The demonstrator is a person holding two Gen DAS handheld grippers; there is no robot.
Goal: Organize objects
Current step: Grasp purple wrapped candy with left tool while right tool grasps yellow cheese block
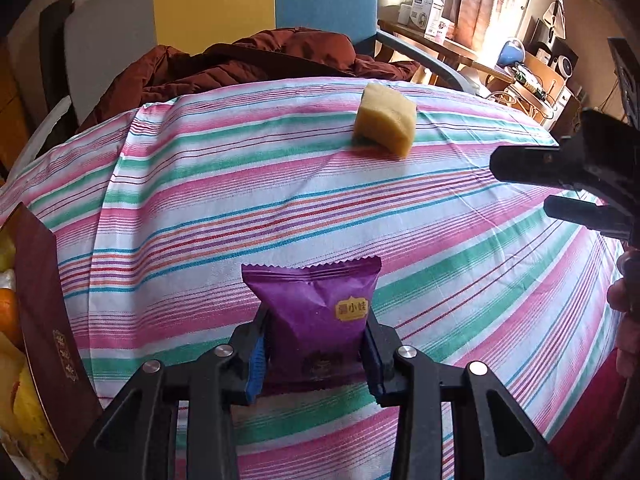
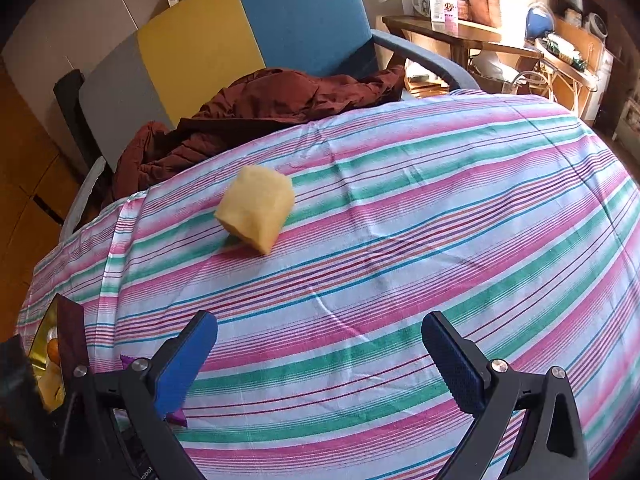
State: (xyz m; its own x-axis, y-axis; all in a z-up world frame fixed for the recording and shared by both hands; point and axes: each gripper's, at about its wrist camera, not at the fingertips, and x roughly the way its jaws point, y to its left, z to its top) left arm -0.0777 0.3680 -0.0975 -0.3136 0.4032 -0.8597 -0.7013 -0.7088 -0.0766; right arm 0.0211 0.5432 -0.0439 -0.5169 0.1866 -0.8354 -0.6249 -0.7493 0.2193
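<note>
Two grippers share our striped cloth-covered table. Nearest, our left gripper has its blue pads clamped on the flanks of a crinkly purple foil snack packet, long axis pointing to twelve o'clock. Our right gripper stands wide, nothing between its pads. Farther off, the pale yellow sponge-like block lies at eleven o'clock from it, at one o'clock from the left; we judge the free right hand better placed. Only the left view shows the dark red box of fruit at nine o'clock clearly.
</note>
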